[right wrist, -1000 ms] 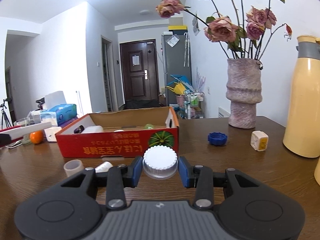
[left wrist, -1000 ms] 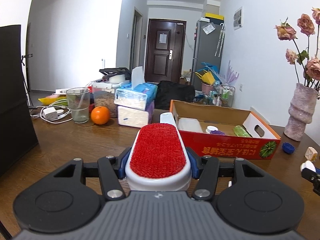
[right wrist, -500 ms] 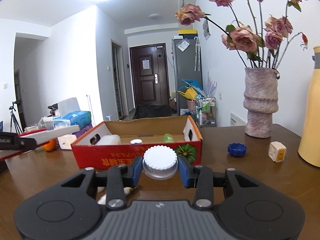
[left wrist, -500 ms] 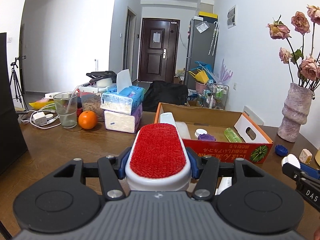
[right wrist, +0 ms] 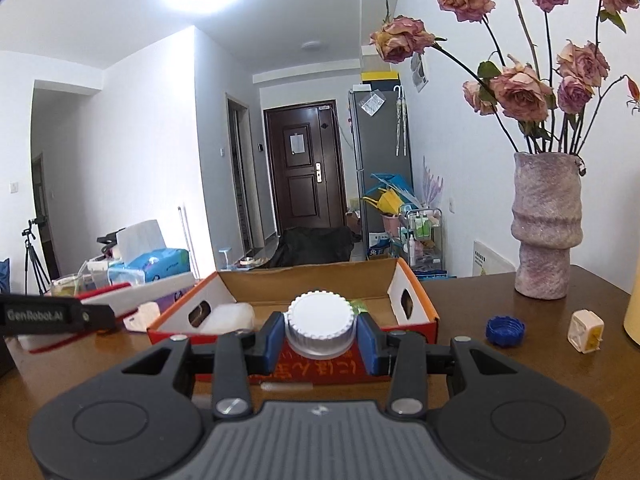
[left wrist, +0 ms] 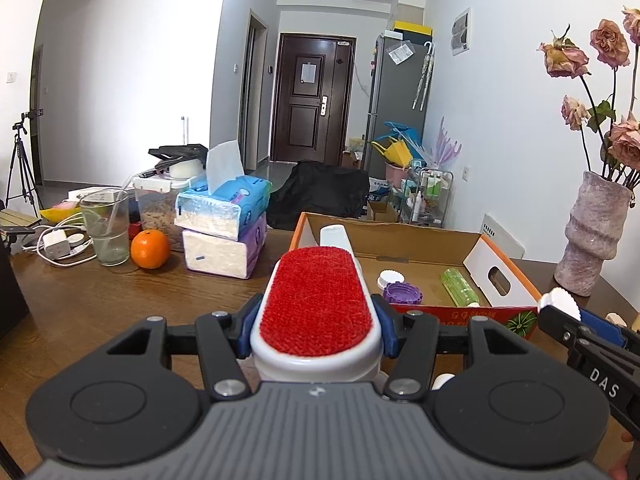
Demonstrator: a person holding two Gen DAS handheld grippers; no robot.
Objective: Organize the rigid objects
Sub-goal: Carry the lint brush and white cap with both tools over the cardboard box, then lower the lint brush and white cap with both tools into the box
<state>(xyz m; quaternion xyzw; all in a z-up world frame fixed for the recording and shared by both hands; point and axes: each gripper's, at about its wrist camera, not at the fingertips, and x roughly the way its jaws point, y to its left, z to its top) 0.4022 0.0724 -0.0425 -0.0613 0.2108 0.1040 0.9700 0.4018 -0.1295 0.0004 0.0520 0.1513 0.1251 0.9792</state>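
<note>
1. Left wrist view, nearest us: we had the left gripper (left wrist: 316, 330) pinching a lint brush (left wrist: 318, 312), its red pad facing up and its white handle reaching out over the near-left corner of the cardboard box (left wrist: 452, 314).
2. In the right wrist view, we had the right gripper (right wrist: 320, 340) pressed on a white ribbed cap (right wrist: 320, 326), held just short of the box's near wall.
3. We judged both loads to be on their way to the box; the next move called for carrying each over the rim, lowering it onto bare floor, then spreading the jaws.
4. Inside the box we saw a white lid (left wrist: 392, 279), a purple cap (left wrist: 402, 294), a green bottle (left wrist: 460, 287) and a pale tub (right wrist: 228, 316).
5. Farther right on the table, a blue cap (right wrist: 505, 330) and a small cream block (right wrist: 586, 330) remained outside it.
</note>
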